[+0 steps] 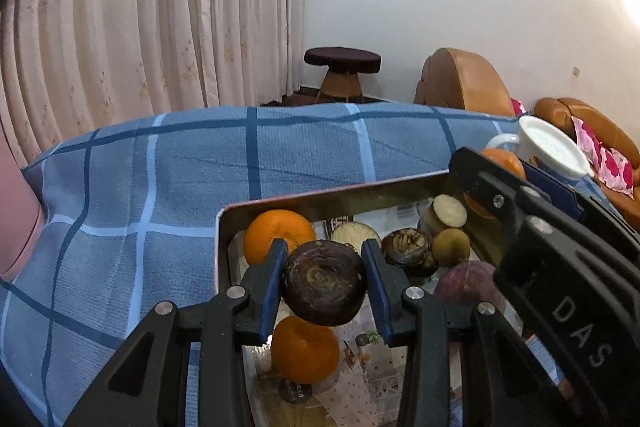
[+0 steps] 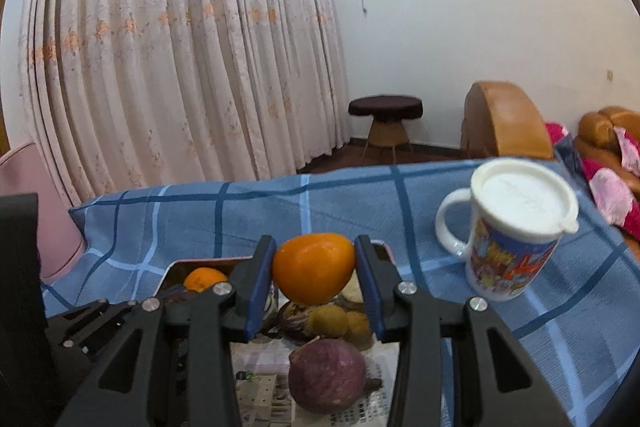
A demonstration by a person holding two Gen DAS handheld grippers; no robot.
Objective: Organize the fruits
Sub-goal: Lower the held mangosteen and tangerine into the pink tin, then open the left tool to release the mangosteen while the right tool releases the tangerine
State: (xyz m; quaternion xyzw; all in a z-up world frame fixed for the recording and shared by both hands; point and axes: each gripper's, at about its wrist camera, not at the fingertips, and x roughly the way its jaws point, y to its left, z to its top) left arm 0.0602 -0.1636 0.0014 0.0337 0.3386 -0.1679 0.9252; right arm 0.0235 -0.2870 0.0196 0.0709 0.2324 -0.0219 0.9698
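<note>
My left gripper [image 1: 325, 281] is shut on a dark brown water chestnut [image 1: 325, 283] and holds it above a metal tray [image 1: 320, 197]. In the tray lie two oranges [image 1: 279, 233], another water chestnut [image 1: 410, 251], a small brown-green fruit [image 1: 451, 247], a purple fruit [image 1: 468, 285] and cut pale pieces [image 1: 448, 213]. My right gripper [image 2: 315, 269] is shut on an orange [image 2: 314, 267] and holds it above the same tray [image 2: 180, 267], over the purple fruit [image 2: 327, 375]. The right gripper also shows at the right of the left wrist view [image 1: 472, 175].
The tray sits on a blue checked tablecloth [image 1: 160, 187]. A lidded white printed mug [image 2: 516, 227] stands to the tray's right. A pink object [image 2: 24, 203] is at the left edge. Curtains, a stool [image 1: 342, 75] and orange sofas [image 1: 464, 83] are behind.
</note>
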